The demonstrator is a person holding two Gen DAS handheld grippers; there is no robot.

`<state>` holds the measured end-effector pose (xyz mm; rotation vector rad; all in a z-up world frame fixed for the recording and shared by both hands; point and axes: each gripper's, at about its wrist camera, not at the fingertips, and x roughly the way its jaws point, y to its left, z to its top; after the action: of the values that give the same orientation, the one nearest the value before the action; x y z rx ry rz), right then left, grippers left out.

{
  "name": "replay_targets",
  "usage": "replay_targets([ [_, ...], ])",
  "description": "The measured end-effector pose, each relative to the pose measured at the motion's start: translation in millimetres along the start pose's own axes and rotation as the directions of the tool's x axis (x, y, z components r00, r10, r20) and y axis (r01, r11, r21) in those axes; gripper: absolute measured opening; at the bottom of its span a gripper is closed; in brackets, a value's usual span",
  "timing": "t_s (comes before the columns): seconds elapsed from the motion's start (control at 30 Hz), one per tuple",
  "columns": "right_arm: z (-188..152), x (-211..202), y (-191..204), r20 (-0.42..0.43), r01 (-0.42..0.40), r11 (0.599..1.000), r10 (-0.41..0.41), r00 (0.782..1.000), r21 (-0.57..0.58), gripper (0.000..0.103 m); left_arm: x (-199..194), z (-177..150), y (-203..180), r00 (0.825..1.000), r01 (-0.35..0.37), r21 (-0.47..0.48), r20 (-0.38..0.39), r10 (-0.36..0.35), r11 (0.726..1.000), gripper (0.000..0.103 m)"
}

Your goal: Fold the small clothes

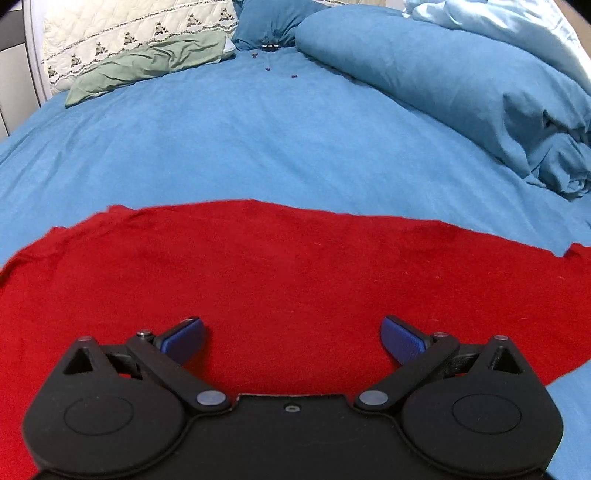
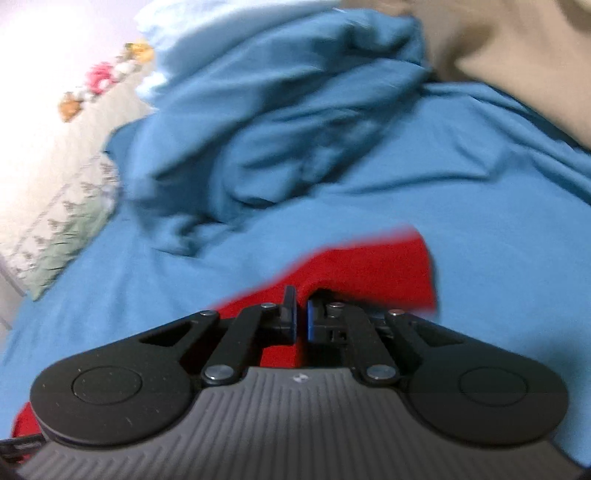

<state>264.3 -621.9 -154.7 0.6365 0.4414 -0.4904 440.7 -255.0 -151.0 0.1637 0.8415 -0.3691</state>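
A red garment [image 1: 280, 266] lies spread flat on the blue bed sheet [image 1: 258, 140], filling the lower half of the left wrist view. My left gripper [image 1: 293, 338] hovers over it, wide open and empty, blue pads apart. In the blurred right wrist view my right gripper [image 2: 301, 314] is shut on a fold of the red garment [image 2: 376, 269]; a flap of it stands up beyond the fingers. The rest of the cloth is hidden under the gripper body.
A bunched blue duvet [image 1: 461, 92] lies at the right, also in the right wrist view [image 2: 288, 129]. A green pillow [image 1: 147, 66] and a white patterned pillow [image 1: 129, 29] sit at the head. Small dark bits [image 1: 271, 55] lie on the sheet.
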Motion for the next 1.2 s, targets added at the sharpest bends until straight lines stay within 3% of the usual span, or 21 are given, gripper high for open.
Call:
replay_targets([
  [0.13,13,-12,66,-0.003,-0.144,0.987,0.144,0.99,-0.068,0.02,-29,7,27,0.998,-0.001,0.007,0.057,0.001,1.0,0.103],
  [0.23,10,-22,135,-0.018,-0.28,0.95,0.28,0.96,-0.139,0.02,-53,9,57,0.995,-0.007,-0.009,0.095,0.008,1.0,0.103],
  [0.33,-12,-29,211,-0.07,-0.431,0.879,0.426,0.902,-0.206,0.02,-74,4,97,0.993,-0.028,-0.04,0.116,0.032,0.999,0.103],
  [0.43,-55,-26,280,-0.165,-0.577,0.78,0.553,0.816,-0.242,0.02,-90,-9,139,0.992,-0.063,-0.063,0.106,0.07,0.996,0.103],
  [0.5,-95,-17,313,-0.248,-0.638,0.727,0.589,0.769,-0.254,0.02,-100,-22,161,0.988,-0.109,-0.063,0.104,0.115,0.992,0.103],
  [0.57,-144,-3,337,-0.354,-0.664,0.698,0.569,0.742,-0.27,0.02,-107,-37,177,0.982,-0.154,-0.054,0.097,0.159,0.987,0.103],
  [0.67,-207,15,349,-0.463,-0.646,0.696,0.482,0.744,-0.313,0.02,-111,-57,197,0.978,-0.194,-0.049,0.073,0.197,0.98,0.103],
  [0.7,-220,21,347,-0.487,-0.649,0.696,0.471,0.736,-0.307,0.02,-111,-60,203,0.979,-0.191,-0.051,0.065,0.195,0.98,0.103],
  [0.83,-238,24,335,-0.495,-0.649,0.688,0.461,0.736,-0.325,0.025,-114,-69,206,0.985,-0.155,-0.049,0.064,0.158,0.987,0.103],
  [0.87,-235,22,333,-0.493,-0.647,0.681,0.456,0.741,-0.342,0.031,-114,-70,202,0.986,-0.147,-0.043,0.07,0.149,0.988,0.103],
  [0.93,-226,19,330,-0.515,-0.648,0.661,0.432,0.74,-0.377,0.071,-116,-67,191,0.989,-0.117,-0.02,0.091,0.118,0.993,0.103],
  [1.07,-203,-11,306,-0.476,-0.608,0.592,0.386,0.79,-0.529,0.086,-109,-53,153,0.989,-0.06,0.087,0.14,0.048,0.994,0.103],
  [1.13,-190,-22,286,-0.458,-0.582,0.59,0.365,0.811,-0.56,0.087,-100,-50,129,0.988,-0.048,0.155,0.15,0.024,0.987,0.101],
  [1.2,-178,-30,262,-0.436,-0.553,0.607,0.346,0.831,-0.571,0.09,-86,-49,107,0.989,-0.043,0.211,0.145,0.012,0.976,0.091],
])
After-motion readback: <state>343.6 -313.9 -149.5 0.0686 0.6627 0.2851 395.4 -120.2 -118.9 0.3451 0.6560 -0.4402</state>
